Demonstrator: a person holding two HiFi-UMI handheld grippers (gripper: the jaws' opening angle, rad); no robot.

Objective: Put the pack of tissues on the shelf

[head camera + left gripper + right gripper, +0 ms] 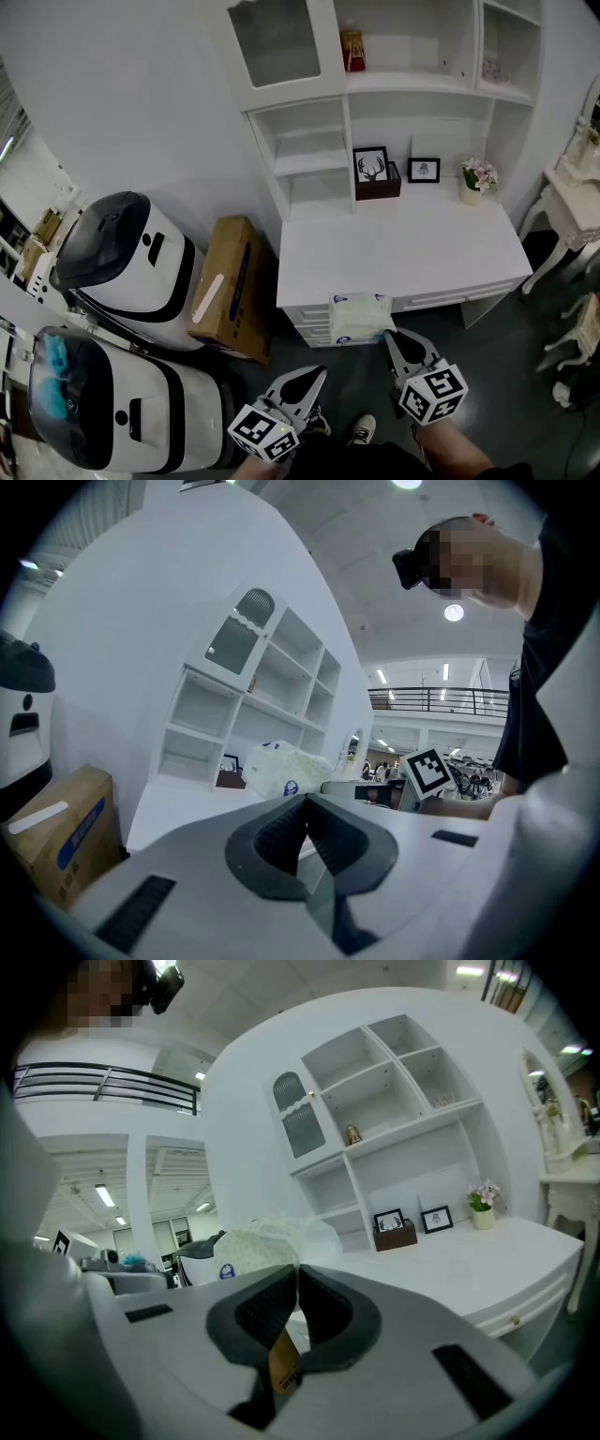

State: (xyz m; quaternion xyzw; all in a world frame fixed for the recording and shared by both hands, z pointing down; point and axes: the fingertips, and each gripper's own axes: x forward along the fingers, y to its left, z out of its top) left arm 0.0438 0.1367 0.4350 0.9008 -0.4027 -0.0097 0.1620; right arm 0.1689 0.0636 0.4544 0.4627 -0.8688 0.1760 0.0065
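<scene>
At the counter's point(403, 248) front edge, pack of tissues point(359, 317) pinched in right gripper's point(394, 337) closed fingers point(251, 1314), left gripper point(317, 373) beside it, fingers point(274, 841) together, empty.

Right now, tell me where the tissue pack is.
Head view, centre: the right gripper holds the tissue pack at the front edge of the white desk.

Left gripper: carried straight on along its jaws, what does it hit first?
Probably the pack of tissues held by the right gripper, just ahead of the left gripper; depth is uncertain.
</scene>
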